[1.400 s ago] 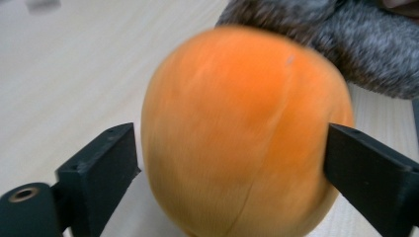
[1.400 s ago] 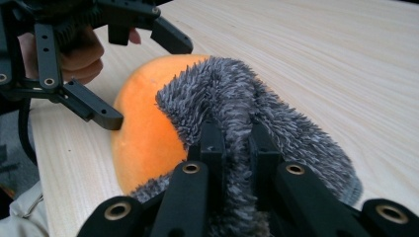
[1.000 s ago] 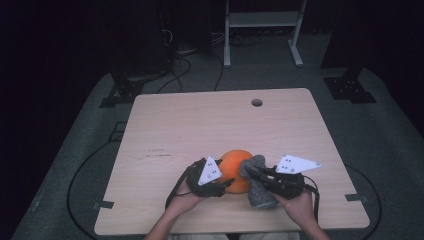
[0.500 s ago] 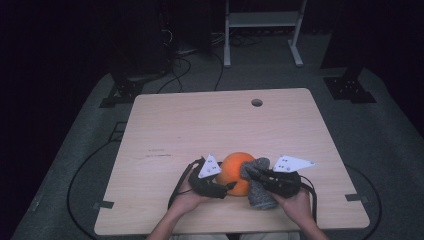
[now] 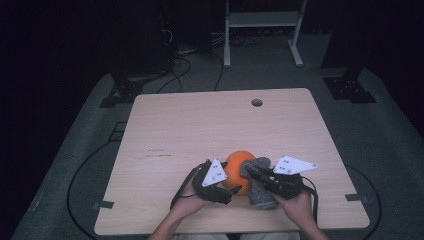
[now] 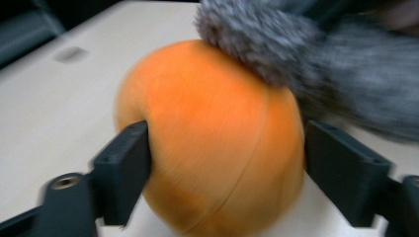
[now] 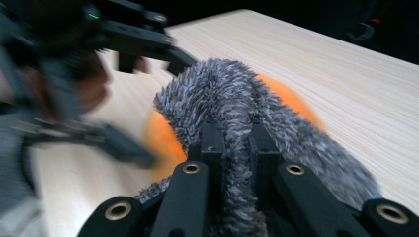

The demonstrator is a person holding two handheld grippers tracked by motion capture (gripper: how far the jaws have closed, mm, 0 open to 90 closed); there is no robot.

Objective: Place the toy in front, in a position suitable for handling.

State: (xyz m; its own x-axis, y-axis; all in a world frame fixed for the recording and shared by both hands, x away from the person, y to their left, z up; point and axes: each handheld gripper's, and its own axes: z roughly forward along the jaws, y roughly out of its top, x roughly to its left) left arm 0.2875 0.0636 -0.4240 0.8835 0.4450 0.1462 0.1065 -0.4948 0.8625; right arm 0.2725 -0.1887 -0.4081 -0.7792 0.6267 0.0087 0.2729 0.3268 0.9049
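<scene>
We saw a round orange plush ball (image 5: 240, 167) near the front edge of the light wooden table (image 5: 200, 125), between the two hand-held grippers. The left gripper (image 5: 220, 192) sat at the ball's left. In the left gripper view its black jaws stood on either side of the ball (image 6: 212, 143): the left one touched the ball's side, while the right stood a little off it. Those jaws had just been opening, ball between them. The right gripper (image 5: 257, 175) came in from the ball's right with its jaws pinched narrow on a fuzzy grey fabric sock (image 5: 260, 187). In the right gripper view the sock (image 7: 232, 108) was draped over the top of the ball (image 7: 158, 136). The sock's lower end lay on the table just right of the ball.
</scene>
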